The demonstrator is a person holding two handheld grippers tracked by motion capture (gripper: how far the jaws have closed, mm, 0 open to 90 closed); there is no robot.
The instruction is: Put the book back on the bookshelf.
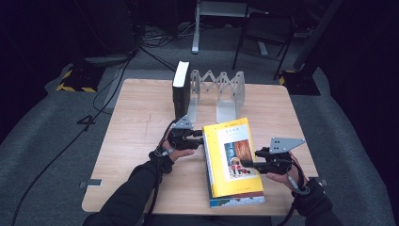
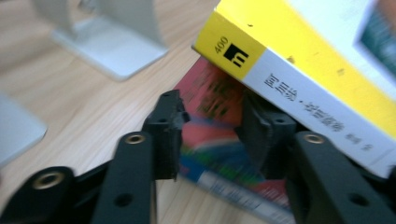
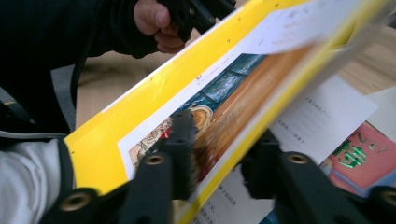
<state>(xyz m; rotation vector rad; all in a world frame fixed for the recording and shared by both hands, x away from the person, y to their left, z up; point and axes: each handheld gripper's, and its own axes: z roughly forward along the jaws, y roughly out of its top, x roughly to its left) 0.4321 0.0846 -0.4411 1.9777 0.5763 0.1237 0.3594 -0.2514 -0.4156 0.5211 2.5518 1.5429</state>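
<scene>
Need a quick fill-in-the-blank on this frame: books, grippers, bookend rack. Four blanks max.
1. The yellow-covered paperback book lies on top of another ____.
2. The right gripper has its jaws around the yellow book's front ____.
3. The left gripper is at the yellow book's ____ side in the high view.
4. The black hardback book stands ____ against the grey metal bookend rack.

Missing words: book; cover; left; upright

Both grippers' jaws part-open, level
</scene>
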